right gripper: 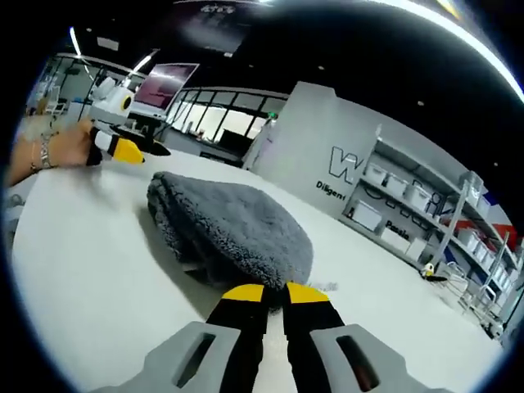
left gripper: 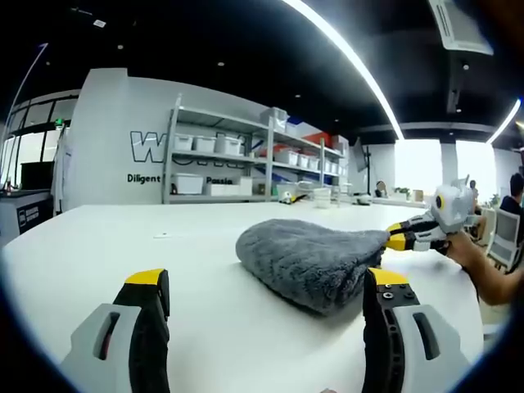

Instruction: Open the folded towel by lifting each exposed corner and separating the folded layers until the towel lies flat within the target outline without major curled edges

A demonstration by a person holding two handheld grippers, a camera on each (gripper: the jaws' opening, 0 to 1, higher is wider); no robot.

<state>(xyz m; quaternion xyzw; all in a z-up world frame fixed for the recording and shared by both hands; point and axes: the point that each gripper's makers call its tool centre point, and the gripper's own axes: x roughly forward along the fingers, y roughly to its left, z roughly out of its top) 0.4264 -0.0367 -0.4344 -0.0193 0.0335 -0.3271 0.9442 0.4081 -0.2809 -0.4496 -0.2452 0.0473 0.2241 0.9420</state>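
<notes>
1. Left gripper view: the left tool (left gripper: 266,307) hovers with jaws spread wide above the white desk (left gripper: 98,246), just short of the folded grey towel (left gripper: 315,258).
2. Right gripper view: the right tool (right gripper: 274,295) has its yellow-tipped jaws pressed together on the towel's near edge.
3. The towel lies folded mid-desk between both tools.
</notes>
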